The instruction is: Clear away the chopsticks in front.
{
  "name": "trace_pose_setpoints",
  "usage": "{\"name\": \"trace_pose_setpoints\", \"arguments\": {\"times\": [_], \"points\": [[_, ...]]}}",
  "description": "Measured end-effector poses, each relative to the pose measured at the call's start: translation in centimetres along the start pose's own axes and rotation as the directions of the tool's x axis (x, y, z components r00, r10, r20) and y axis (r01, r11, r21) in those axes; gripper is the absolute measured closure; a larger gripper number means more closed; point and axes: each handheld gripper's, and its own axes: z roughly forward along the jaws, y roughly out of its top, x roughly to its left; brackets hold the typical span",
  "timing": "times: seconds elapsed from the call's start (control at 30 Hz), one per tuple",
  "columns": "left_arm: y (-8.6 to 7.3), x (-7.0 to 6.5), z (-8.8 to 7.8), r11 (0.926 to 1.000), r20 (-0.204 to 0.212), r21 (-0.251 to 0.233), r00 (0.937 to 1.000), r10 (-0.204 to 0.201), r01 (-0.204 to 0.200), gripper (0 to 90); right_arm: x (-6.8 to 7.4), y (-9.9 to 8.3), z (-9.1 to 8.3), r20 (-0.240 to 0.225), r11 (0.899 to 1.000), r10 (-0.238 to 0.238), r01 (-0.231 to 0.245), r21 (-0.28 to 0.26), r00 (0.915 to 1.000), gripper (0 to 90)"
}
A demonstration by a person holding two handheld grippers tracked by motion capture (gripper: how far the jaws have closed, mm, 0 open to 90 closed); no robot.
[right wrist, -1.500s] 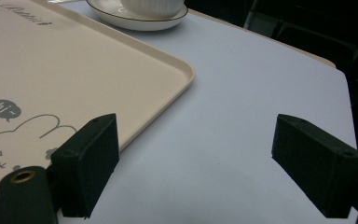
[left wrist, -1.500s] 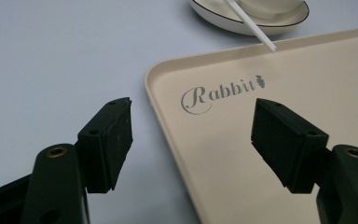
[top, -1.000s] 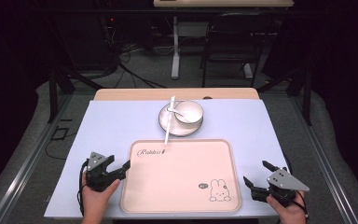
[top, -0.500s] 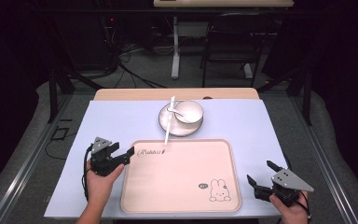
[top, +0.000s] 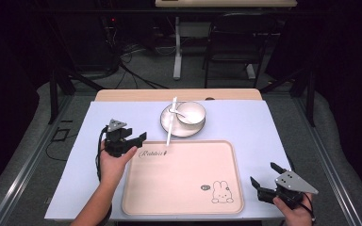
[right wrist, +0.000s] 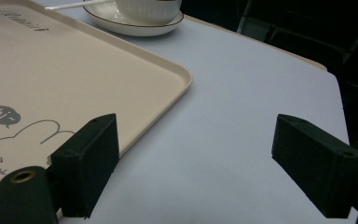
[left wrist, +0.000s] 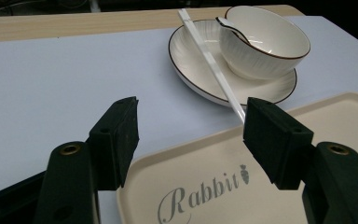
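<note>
A cream tray (top: pixel 179 188) printed with a rabbit and the word "Rabbit" lies at the front middle of the pale blue mat. Behind it a white bowl (top: pixel 191 113) holding a spoon (top: pixel 176 112) sits on a white plate (top: pixel 169 126). White chopsticks (top: pixel 170 123) lie across the plate, their tips over the tray's far edge. My left gripper (top: pixel 139 138) hovers open at the tray's far left corner, and its jaws frame the chopstick tips (left wrist: pixel 233 105) and the tray edge (left wrist: pixel 177 144). My right gripper (top: pixel 264 176) is open, low beside the tray's right front corner (right wrist: pixel 182 81).
The mat (top: pixel 245 122) covers a wooden table (top: pixel 136 95). Beyond it the dark floor has cables, a desk leg (top: pixel 176 52) and a chair (top: pixel 231 47). Bare mat lies left of the plate and right of the tray.
My left gripper has travelled forward and right, from the table's front left to the tray's far left corner. The right gripper has shifted slightly toward the front edge.
</note>
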Motion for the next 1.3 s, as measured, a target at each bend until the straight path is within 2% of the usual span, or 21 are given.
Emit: {"name": "trace_pose_setpoints", "arguments": {"times": [0.2, 0.27, 0.43, 0.5, 0.63, 0.7, 0.9, 1.13, 1.3], "points": [[0.8, -0.2, 1.1, 1.0000, -0.004, -0.004, 1.0000, -0.009, 0.009, 39.5, 0.0, 0.0, 0.0, -0.002, 1.000, -0.003, 0.003, 0.000, 1.0000, 14.4], [1.4, -0.2, 1.6, 0.9993, 0.027, -0.019, 0.9992, -0.031, 0.032, 41.9, 0.0, 0.0, 0.0, -0.001, 1.000, -0.006, 0.006, 0.001, 1.0000, 14.4], [2.4, -0.2, 2.3, 0.9988, 0.034, -0.027, 0.9986, -0.041, 0.042, 46.8, -0.1, 0.0, 0.0, 0.000, 1.000, -0.001, 0.001, 0.004, 1.0000, 14.4], [3.1, -0.1, 3.0, 0.9974, 0.046, -0.022, 0.9967, -0.067, 0.068, 48.1, -0.1, 0.0, 0.0, 0.002, 1.000, 0.003, -0.003, 0.003, 1.0000, 14.4], [3.6, -0.2, 3.7, 0.9978, 0.048, -0.020, 0.9969, -0.063, 0.063, 49.0, -0.3, -0.1, 0.0, 0.006, 1.000, 0.007, -0.007, 0.001, 1.0000, 14.4], [3.9, -0.4, 4.4, 0.9989, 0.052, -0.010, 0.9976, -0.045, 0.045, 49.5, -0.3, -0.1, 0.0, 0.007, 1.000, 0.008, -0.008, 0.000, 0.9999, 14.4], [4.1, -0.6, 5.9, 0.9976, 0.049, 0.018, 0.9965, -0.067, 0.066, 52.7, -0.4, -0.1, -0.1, 0.007, 1.000, 0.008, -0.008, 0.000, 0.9999, 14.5], [4.2, -0.7, 7.2, 0.9974, 0.025, 0.045, 0.9980, -0.058, 0.057, 55.1, -0.4, -0.1, -0.1, 0.007, 1.000, 0.009, -0.009, -0.001, 0.9999, 14.4], [4.3, -1.0, 8.4, 0.9967, 0.046, 0.066, 0.9976, -0.051, 0.048, 59.2, -0.4, 0.0, -0.1, 0.005, 1.000, 0.007, -0.007, -0.004, 1.0000, 14.4]]}}
